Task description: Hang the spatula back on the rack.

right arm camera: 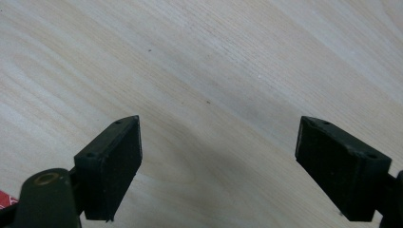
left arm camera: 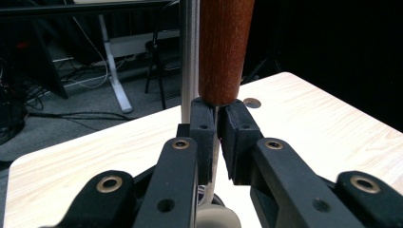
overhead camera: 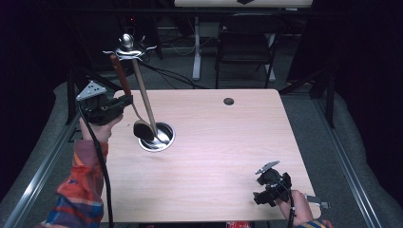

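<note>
Dim all round, dark beyond the table [overhead camera: 223,142]; lit from above, top evenly pale. Faint glare on the steel bowl [overhead camera: 161,137] and the rack top [overhead camera: 127,43]. High view soft, grainy, edges lost in black. In the left gripper view, sharp on the wooden handle [left arm camera: 223,47] just above the fingers [left arm camera: 202,128]; near links at the bottom blurred. In the right gripper view, a soft shadow between the fingers [right arm camera: 114,161], wood grain crisp, finger edges slightly smeared.
</note>
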